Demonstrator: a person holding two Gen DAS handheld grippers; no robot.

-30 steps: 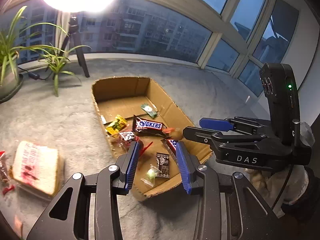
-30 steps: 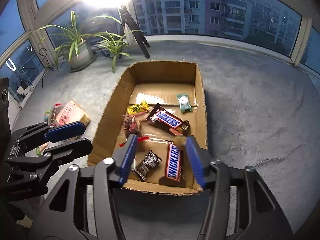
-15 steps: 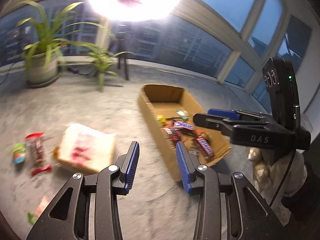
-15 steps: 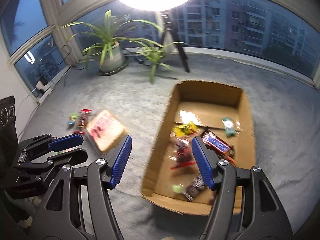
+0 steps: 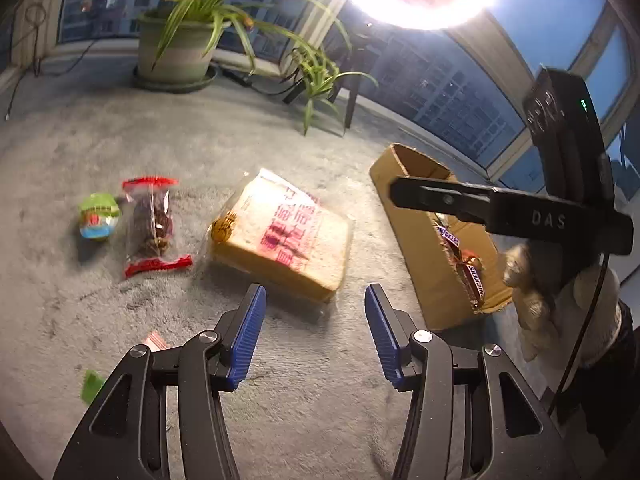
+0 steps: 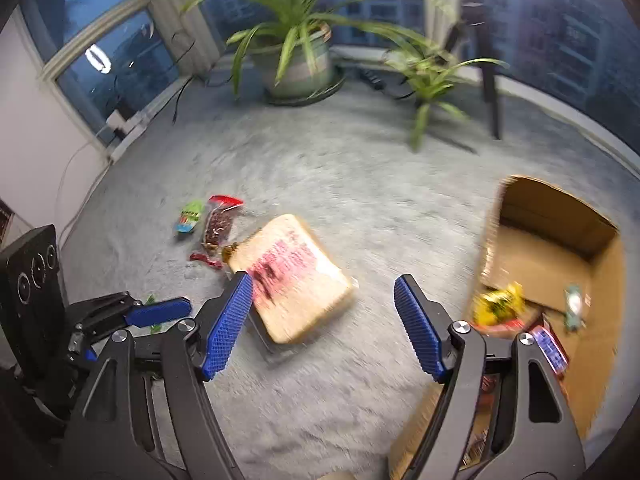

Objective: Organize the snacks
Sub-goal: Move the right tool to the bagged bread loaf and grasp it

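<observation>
A grey carpeted floor [image 5: 168, 152] carries everything. A clear-wrapped loaf of sliced bread with red print [image 5: 280, 236] lies near the middle, and left of it a red-ended clear packet of dark snacks [image 5: 150, 226] beside a small green-topped cup [image 5: 98, 216]. At right sits an open brown cardboard box [image 6: 552, 264]. Far off stand a potted green plant [image 5: 176, 54] and a smaller one [image 6: 430, 80]. Near left lie small scraps, perhaps wrappers [image 5: 154, 340].

I see a bagged bread loaf [image 5: 280, 240] with red print lying flat on the grey carpet, left of the open cardboard box [image 5: 424, 264]. Snickers bars [image 5: 472, 280] and a yellow packet [image 6: 500, 304] lie inside the box. Further left, a red-ended clear packet [image 5: 151, 226] lies just beside a small green-topped cup [image 5: 98, 216].
</observation>
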